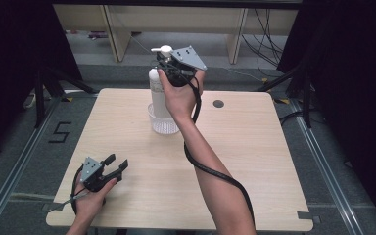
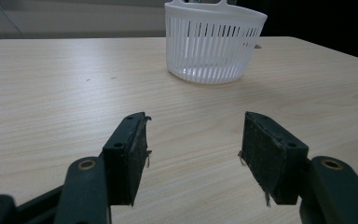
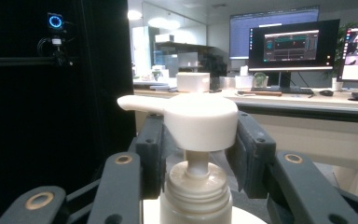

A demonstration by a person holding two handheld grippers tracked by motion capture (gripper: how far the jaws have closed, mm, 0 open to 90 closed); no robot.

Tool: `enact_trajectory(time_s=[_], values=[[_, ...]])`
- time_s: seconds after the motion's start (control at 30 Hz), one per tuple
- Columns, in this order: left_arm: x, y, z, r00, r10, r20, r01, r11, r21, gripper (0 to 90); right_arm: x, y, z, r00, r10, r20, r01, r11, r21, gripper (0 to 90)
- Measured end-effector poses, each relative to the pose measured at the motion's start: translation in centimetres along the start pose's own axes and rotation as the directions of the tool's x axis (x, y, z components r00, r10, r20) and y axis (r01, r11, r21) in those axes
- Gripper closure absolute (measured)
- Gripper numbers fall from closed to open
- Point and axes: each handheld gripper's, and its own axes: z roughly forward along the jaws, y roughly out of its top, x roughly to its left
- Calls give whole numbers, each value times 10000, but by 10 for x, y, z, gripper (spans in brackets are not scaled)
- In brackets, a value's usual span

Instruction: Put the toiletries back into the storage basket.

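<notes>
A white pump bottle (image 1: pixel 155 90) hangs upright over the far middle of the wooden table (image 1: pixel 259 147). My right gripper (image 1: pixel 168 65) is shut on it just under the pump head (image 3: pixel 186 116), one jaw on each side of the neck. Below it stands a white slatted basket (image 1: pixel 165 126), and the bottle's lower end overlaps its rim in the high view. In the left gripper view the basket (image 2: pixel 212 44) looks empty. My left gripper (image 1: pixel 117 162) rests near the table's front left corner. It points toward the basket, and my left gripper (image 2: pixel 193 128) is open with nothing between its pads.
A dark round cable hole (image 1: pixel 218 104) sits in the table right of the basket. Wooden shelf legs (image 1: pixel 115 34) and loose cables (image 1: pixel 262 34) lie beyond the far edge. Black curtains close both sides. A "5" mark (image 1: pixel 60 132) is on the floor at left.
</notes>
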Motion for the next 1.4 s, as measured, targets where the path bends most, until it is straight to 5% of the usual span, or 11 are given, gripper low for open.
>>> enact_trajectory(time_s=[1.4], values=[[0, 0, 0, 10000, 19, 3, -19, 10000, 53, 402, -5, -9, 21, 9996, 180, 231, -190, 9988, 440, 601]])
